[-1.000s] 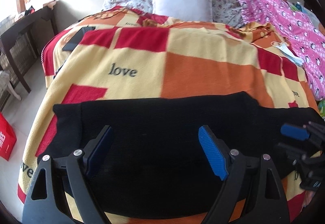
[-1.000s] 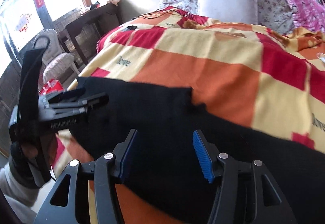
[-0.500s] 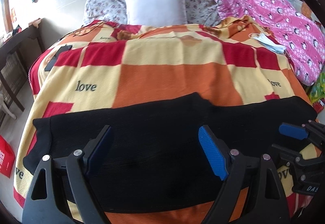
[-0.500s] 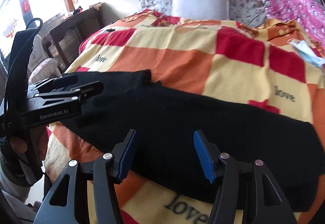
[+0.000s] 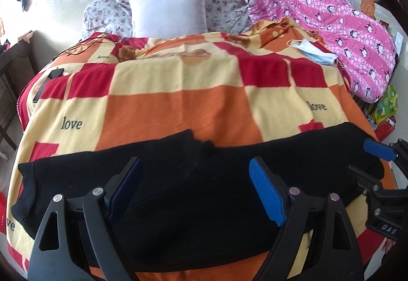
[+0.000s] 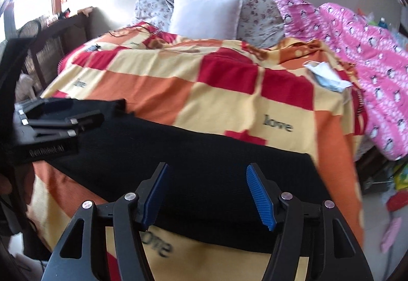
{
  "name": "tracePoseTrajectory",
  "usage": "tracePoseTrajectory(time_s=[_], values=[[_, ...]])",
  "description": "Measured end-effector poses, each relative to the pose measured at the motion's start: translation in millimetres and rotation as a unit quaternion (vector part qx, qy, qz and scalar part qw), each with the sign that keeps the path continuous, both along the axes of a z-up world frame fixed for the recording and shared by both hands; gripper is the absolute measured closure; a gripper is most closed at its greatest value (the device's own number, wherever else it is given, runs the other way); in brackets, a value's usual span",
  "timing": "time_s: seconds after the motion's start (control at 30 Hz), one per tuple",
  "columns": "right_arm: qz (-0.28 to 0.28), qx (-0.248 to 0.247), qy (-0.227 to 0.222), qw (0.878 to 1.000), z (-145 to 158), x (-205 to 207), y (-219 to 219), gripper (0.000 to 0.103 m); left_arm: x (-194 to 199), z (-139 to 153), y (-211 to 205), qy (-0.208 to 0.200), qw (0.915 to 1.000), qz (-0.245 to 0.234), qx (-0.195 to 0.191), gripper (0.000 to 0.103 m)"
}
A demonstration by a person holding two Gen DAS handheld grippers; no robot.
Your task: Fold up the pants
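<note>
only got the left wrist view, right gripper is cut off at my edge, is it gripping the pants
observer: no. the right gripper is open, its jaws have just been opening, and nothing is between them. the black pants lie beyond its tips.
operator: where's the pants' near edge on that side
observer: it crosses the right wrist view low down, by the roots of the jaws. nearer than that edge is bare blanket with a "love" print.
</note>
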State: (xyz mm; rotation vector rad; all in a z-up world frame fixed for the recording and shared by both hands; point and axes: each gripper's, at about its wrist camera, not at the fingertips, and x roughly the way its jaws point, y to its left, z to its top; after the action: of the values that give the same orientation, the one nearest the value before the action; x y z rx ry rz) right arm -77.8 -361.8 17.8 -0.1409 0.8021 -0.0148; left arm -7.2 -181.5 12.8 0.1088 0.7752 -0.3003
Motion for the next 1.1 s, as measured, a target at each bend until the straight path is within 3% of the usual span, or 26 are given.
tracePoseTrajectory(time_s=[0.2,0.57,1.1], values=[[-0.029,-0.071,0.0,0.997,-3.1,-7.0,-12.7,0.037,2.5,1.2,-18.2,0.003,0.9999,-0.013,0.002,0.017],[-0.093,-0.144,0.016,0.985,-7.4,-33.8,-58.2,0.032,7.0,-7.1,-36.0,0.016,0.9994,-0.029,0.002,0.017],[-0.183,-0.227,0.056,0.955,-15.6,-78.4,-120.8,0.028,12.1,-14.4,-47.9,0.028,0.9988,-0.039,-0.001,0.017]])
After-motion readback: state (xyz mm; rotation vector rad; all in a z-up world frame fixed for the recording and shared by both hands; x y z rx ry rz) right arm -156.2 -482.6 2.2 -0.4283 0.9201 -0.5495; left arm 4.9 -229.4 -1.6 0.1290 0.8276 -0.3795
